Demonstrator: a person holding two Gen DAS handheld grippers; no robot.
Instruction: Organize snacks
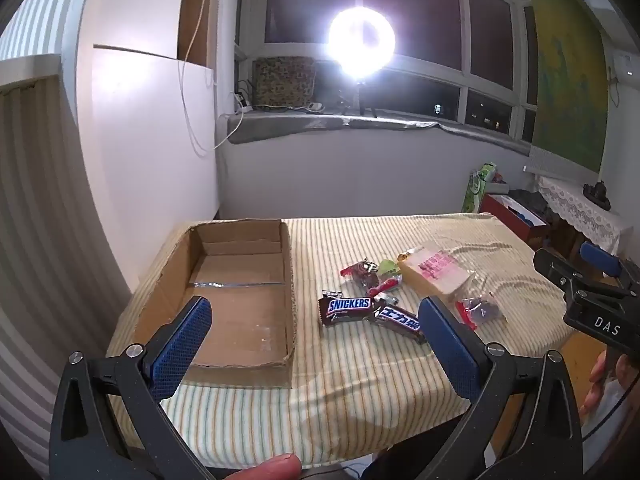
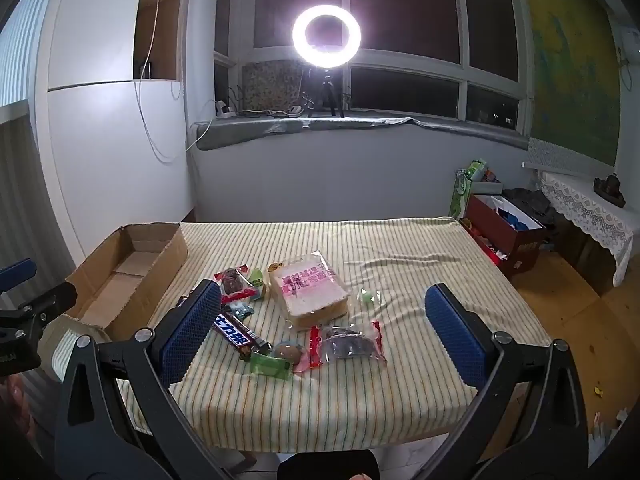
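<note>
Both sets of jaws gape wide and empty above the striped counter [image 2: 400, 248]. The snacks [image 2: 304, 308] lie ahead of the right gripper [image 2: 322, 312], between its jaws; from the left gripper [image 1: 316, 316] they sit toward two o'clock. Only the left view shows the cardboard box [image 1: 236, 292] floor bare; only the right shows a green wrapper [image 2: 270, 365]

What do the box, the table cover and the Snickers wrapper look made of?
Box: plain brown corrugated cardboard, matte, with ragged cut edges. Table cover: woven cloth, soft and matte, striped and wrinkling into folds. Snickers wrapper: probably glossy plastic film, shiny with crimped ends.
</note>
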